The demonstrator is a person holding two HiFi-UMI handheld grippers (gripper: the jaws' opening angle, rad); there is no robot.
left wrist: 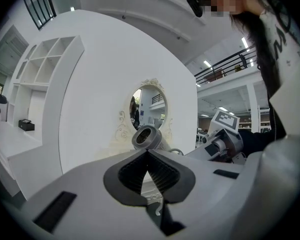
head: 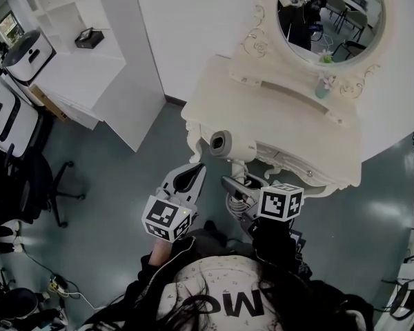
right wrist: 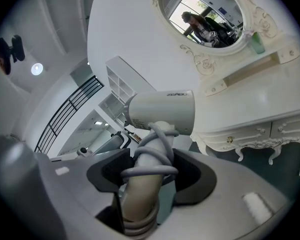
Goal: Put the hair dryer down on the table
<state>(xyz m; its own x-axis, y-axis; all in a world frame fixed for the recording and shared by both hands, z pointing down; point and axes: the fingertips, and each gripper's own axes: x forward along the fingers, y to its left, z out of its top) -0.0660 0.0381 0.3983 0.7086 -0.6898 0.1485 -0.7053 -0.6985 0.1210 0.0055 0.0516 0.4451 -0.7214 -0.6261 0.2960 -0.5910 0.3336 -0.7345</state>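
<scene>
A pale grey hair dryer with its cord wound round the handle is held up at the front left corner of the cream dressing table. My right gripper is shut on the dryer's handle, and the barrel sticks out above the jaws. Just left of it, my left gripper is shut with nothing in it; its pads meet. In the left gripper view the dryer's nozzle faces the camera in front of the table's mirror.
The table carries an oval mirror and a green bottle on a raised back ledge. White shelving stands to the left, with an office chair and white appliances beyond. Cables lie on the floor.
</scene>
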